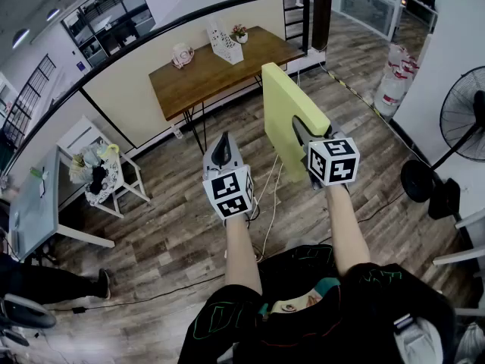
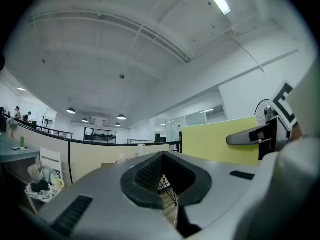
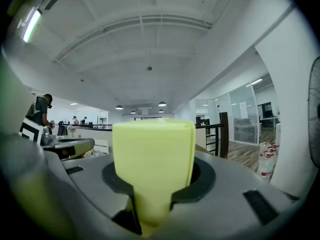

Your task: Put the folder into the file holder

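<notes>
ahead, wooden table (image 1: 227,78) on plank floor (image 1: 167,218); right gripper (image 1: 301,133) pinches folder (image 1: 282,101), left gripper (image 1: 220,144) pressed together.

Cameras: one on your head, one each on left gripper (image 1: 221,139) and right gripper (image 1: 299,131).
Your head view looks steeply down toward the wooden table (image 1: 220,70); each gripper view sits close behind its jaws, tilted toward the ceiling (image 2: 125,44). All share the yellow folder (image 1: 284,108).

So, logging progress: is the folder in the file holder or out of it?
Out. The yellow folder stands upright, clamped in the right gripper; the white file holder sits on the far table.
</notes>
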Demonstrator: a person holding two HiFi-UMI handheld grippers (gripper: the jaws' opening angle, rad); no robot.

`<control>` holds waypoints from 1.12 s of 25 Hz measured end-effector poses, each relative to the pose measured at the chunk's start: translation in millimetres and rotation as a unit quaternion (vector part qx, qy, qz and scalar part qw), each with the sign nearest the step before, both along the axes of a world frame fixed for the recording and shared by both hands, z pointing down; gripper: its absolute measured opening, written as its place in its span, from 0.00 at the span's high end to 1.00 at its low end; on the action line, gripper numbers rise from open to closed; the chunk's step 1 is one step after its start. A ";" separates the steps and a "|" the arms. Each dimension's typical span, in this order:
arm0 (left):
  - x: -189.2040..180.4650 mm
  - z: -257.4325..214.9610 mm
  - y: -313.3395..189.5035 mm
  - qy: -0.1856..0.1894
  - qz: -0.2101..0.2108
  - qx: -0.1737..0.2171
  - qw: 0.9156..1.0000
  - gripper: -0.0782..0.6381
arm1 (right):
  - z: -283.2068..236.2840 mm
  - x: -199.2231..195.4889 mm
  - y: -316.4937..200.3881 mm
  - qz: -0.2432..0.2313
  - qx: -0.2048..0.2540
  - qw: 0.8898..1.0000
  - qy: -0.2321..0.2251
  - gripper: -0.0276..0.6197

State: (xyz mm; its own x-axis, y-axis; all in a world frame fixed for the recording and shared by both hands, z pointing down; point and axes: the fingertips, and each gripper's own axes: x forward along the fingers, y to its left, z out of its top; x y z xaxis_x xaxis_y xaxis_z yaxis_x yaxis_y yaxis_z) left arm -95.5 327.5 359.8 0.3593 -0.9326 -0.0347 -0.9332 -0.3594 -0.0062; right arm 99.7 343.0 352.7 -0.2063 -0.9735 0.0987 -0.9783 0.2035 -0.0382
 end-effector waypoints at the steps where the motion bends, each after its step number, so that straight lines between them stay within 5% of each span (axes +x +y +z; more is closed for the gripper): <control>1: 0.0 0.1 -0.9 0.002 0.000 0.000 1.000 0.89 | -0.9 1.0 -0.8 0.000 0.000 1.000 0.001 0.71; 17: 2.9 31.9 -14.6 0.020 0.000 -0.035 0.999 0.89 | 24.5 16.0 -7.8 0.000 -0.028 0.999 -0.021 0.71; 28: 27.1 76.2 -110.3 -0.024 -0.005 -0.083 0.996 0.89 | 73.7 37.9 -113.7 -0.005 -0.062 0.994 -0.089 0.71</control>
